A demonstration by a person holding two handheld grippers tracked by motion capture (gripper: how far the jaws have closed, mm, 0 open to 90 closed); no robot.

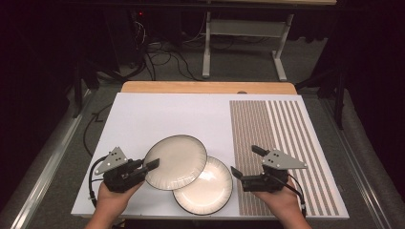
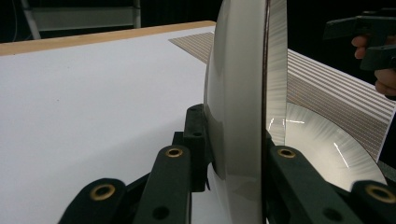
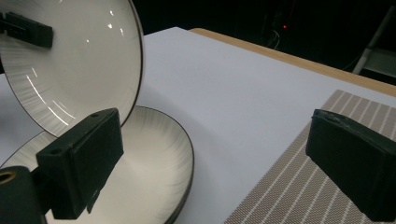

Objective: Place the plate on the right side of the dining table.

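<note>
Two white plates with dark rims are on the table. The upper plate (image 1: 175,161) is tilted and raised, overlapping the lower plate (image 1: 205,186), which lies flat on the white board. My left gripper (image 1: 150,165) is shut on the upper plate's left rim. In the left gripper view this plate (image 2: 238,84) stands edge-on between the jaws of the left gripper (image 2: 233,154), with the lower plate (image 2: 322,144) behind it. My right gripper (image 1: 247,161) is open over the placemat's left edge, just right of the plates. The right gripper (image 3: 219,163) has nothing between its jaws, and the held plate (image 3: 79,60) hangs over the lower plate (image 3: 149,168).
A striped brown placemat (image 1: 277,129) covers the right part of the white board (image 1: 162,114), which rests on a wooden table (image 1: 205,87). Beyond the table are cables and a metal stand (image 1: 243,43) on the floor.
</note>
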